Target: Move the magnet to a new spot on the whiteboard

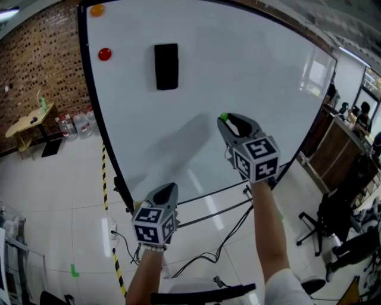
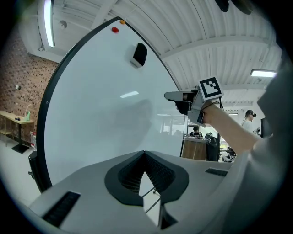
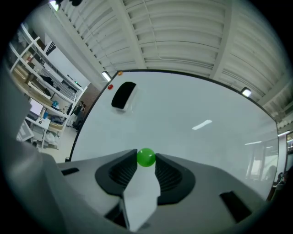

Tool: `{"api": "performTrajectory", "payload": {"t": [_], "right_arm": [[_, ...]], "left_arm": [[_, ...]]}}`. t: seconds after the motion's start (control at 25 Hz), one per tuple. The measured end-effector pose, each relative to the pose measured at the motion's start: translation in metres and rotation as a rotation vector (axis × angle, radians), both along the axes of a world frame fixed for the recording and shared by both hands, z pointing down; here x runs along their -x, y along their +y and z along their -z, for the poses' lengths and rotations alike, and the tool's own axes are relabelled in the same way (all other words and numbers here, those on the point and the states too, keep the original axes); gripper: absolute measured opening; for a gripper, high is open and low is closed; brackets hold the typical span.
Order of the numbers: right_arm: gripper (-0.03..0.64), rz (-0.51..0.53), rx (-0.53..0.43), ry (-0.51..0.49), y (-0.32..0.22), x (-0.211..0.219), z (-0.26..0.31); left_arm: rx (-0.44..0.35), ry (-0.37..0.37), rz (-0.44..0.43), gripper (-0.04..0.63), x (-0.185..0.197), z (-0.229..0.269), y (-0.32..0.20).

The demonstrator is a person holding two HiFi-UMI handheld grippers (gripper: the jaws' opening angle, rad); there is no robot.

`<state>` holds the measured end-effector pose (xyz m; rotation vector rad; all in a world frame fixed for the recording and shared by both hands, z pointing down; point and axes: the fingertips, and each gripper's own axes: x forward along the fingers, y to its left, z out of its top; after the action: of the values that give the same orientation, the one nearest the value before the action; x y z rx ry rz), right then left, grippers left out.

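One green magnet (image 3: 146,157), two others (image 1: 105,54) (image 1: 97,10), one eraser (image 1: 166,66)

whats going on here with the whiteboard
A person works at a whiteboard with a gripper in each hand. The right gripper is shut on a green magnet, held in front of the board's lower middle; whether it touches the board can't be told. The left gripper is shut and empty, lower down. A red magnet, an orange magnet and an eraser sit near the board's top left.

Glossy, smooth whiteboard (image 1: 238,71); shiny plastic magnet (image 3: 146,157); matt plastic right gripper (image 3: 146,159) with ribbed pads (image 3: 171,176); rough brick wall (image 1: 41,53); glossy tiled floor (image 1: 59,196).
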<state>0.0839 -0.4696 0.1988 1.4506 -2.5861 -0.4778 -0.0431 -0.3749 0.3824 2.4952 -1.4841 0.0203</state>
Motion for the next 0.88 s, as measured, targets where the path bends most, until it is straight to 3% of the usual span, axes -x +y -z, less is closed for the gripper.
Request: {"api": "performTrajectory", "payload": {"t": [0.44, 0.88], "right_arm": [[0.138, -0.026, 0.046, -0.003, -0.046, 0.012, -0.017], [0.138, -0.069, 0.036, 0.047, -0.059, 0.015, -0.020]], "left_arm": [[-0.006, 0.007, -0.003, -0.008, 0.004, 0.003, -0.008], [-0.003, 0.011, -0.006, -0.008, 0.004, 0.000, -0.007]]}}
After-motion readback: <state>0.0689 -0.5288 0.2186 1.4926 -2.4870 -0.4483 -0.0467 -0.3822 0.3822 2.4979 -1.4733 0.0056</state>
